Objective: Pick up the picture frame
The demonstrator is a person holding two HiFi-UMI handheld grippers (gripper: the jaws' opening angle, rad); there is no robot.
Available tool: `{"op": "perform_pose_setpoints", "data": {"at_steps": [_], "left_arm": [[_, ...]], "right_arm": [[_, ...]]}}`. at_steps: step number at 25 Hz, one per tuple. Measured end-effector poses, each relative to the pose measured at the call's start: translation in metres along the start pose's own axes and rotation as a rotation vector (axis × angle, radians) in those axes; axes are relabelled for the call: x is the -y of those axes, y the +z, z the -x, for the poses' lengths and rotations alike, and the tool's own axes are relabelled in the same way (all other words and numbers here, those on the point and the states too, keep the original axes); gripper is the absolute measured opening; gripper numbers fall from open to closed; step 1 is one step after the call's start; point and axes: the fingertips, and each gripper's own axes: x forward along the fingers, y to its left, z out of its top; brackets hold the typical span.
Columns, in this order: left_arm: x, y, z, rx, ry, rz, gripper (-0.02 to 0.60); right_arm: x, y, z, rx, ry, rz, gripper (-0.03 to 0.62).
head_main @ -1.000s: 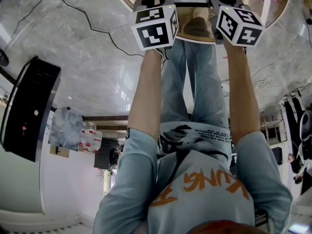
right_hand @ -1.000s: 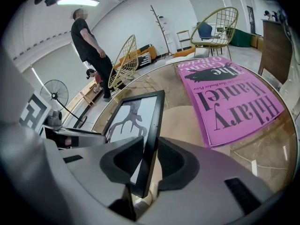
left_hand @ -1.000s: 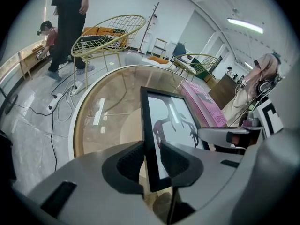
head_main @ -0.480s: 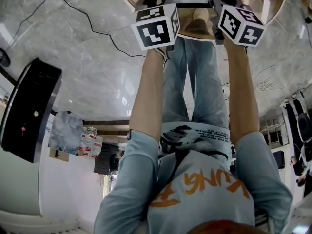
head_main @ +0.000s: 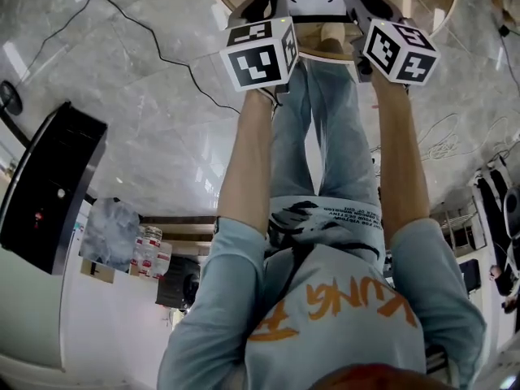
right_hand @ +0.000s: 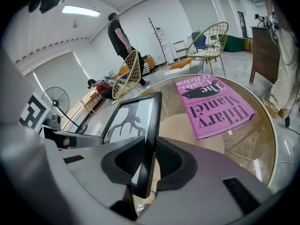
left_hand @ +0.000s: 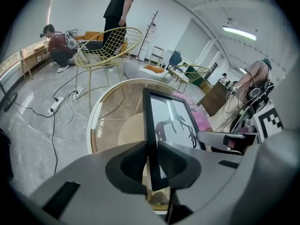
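Picture frame (left_hand: pixel 168 121) over the desk's (left_hand: pixel 101 125) near edge, long axis running toward the far edge, face upward. Pinched at its side rails by left hand-held gripper (left_hand: pixel 151 165) and right hand-held gripper (right_hand: pixel 149 165), jaws just narrowed. Grip plain in gripper views only; masked by cubes (head_main: pixel 260 53) in head view.

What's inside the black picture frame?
A white picture with a dark antler shape fills the picture frame. The left gripper and right gripper, whose jaws have just been closing on its edges, cover the bottom.
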Motion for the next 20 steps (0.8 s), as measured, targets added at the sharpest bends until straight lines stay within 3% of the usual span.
{"op": "perform_pose_setpoints", "data": {"at_steps": [10, 20], "left_arm": [[0.02, 0.04, 0.081, 0.077, -0.026, -0.025, 0.08], [0.024, 0.102, 0.181, 0.211, -0.011, 0.0, 0.08]], "right_arm": [[-0.048, 0.042, 0.068, 0.074, -0.014, 0.007, 0.071], [-0.123, 0.116, 0.128, 0.182, 0.002, 0.081, 0.069]]}}
